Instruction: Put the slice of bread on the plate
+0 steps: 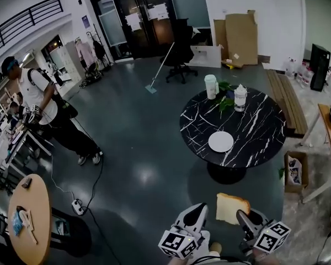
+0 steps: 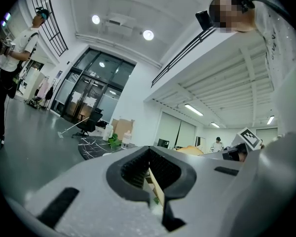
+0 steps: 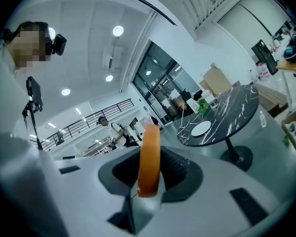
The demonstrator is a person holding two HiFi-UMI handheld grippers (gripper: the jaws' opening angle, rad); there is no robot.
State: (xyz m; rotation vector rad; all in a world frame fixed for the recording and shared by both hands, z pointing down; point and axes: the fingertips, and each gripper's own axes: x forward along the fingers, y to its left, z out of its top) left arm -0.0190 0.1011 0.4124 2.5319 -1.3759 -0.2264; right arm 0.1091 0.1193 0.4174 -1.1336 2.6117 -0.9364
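A thick slice of bread [image 1: 231, 208] with an orange-brown crust stands on edge in my right gripper [image 1: 244, 221], which is shut on it low in the head view. In the right gripper view the bread [image 3: 149, 157] rises between the jaws of the right gripper [image 3: 149, 181]. The white plate [image 1: 220, 142] lies bare on the round black marble table [image 1: 265, 134] ahead, well apart from both grippers; it also shows as the plate [image 3: 201, 128] in the right gripper view. My left gripper [image 1: 197, 214] hangs beside the bread, shut and holding nothing [image 2: 155, 184].
On the table's far side stand a white jug [image 1: 211, 86], a bottle [image 1: 240, 97] and a green plant [image 1: 225, 102]. A cardboard box [image 1: 295, 170] sits right of the table. A person [image 1: 41, 106] stands at left; a wooden table [image 1: 30, 220] is at lower left.
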